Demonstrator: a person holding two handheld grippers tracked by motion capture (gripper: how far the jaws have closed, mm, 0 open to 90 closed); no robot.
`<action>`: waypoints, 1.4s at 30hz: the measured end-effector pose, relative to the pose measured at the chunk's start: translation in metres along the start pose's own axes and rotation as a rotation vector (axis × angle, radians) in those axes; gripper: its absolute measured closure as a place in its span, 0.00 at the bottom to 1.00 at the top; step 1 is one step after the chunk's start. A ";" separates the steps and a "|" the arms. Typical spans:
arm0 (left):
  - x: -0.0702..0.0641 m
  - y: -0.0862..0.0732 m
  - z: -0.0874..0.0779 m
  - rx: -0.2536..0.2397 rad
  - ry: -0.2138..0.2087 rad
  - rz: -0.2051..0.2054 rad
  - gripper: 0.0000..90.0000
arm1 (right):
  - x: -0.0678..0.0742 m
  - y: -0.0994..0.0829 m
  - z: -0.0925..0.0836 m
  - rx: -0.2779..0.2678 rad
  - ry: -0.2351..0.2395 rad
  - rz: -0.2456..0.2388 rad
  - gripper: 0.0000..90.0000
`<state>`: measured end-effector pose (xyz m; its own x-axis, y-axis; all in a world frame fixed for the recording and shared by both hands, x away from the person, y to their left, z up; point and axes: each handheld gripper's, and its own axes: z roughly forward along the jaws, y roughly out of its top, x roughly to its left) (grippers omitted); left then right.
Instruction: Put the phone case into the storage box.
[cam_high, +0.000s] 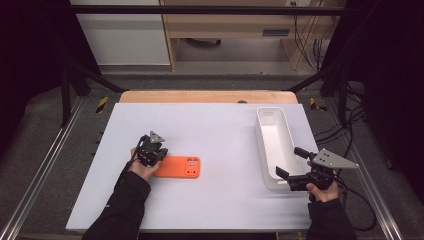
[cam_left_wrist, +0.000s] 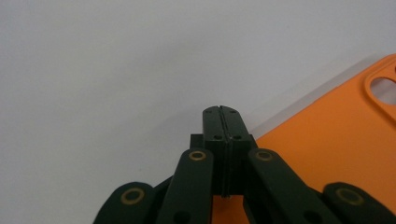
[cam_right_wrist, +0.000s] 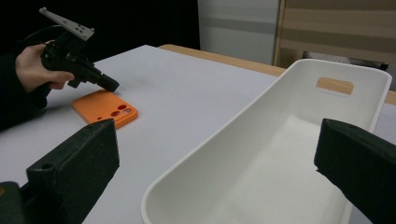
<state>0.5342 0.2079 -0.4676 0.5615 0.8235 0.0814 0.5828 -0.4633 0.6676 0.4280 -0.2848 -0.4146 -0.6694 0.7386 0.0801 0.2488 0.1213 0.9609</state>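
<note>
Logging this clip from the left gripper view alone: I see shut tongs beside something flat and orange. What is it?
Observer: An orange phone case, lying flat on the table, camera cutouts toward a white bin.
Operator: Where are the other tongs?
Observer: The right tongs stand open at the bin's near end.
Operator: Anything in the bin?
Observer: No, the right gripper view shows it empty.
</note>
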 end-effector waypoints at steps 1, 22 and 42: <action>-0.001 -0.001 -0.001 0.001 0.000 0.002 1.00 | 0.000 0.000 0.000 -0.001 0.001 0.000 0.00; -0.010 -0.018 -0.019 0.001 -0.021 0.004 1.00 | 0.000 0.000 0.001 0.002 0.005 -0.004 0.00; -0.018 -0.032 -0.035 -0.009 -0.039 0.001 1.00 | 0.001 0.000 0.001 0.002 0.008 -0.003 0.00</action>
<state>0.4848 0.2190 -0.4650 0.5848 0.8094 0.0534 0.5770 -0.4613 0.6740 0.4280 -0.2835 -0.4147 -0.6757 0.7329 0.0796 0.2486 0.1248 0.9605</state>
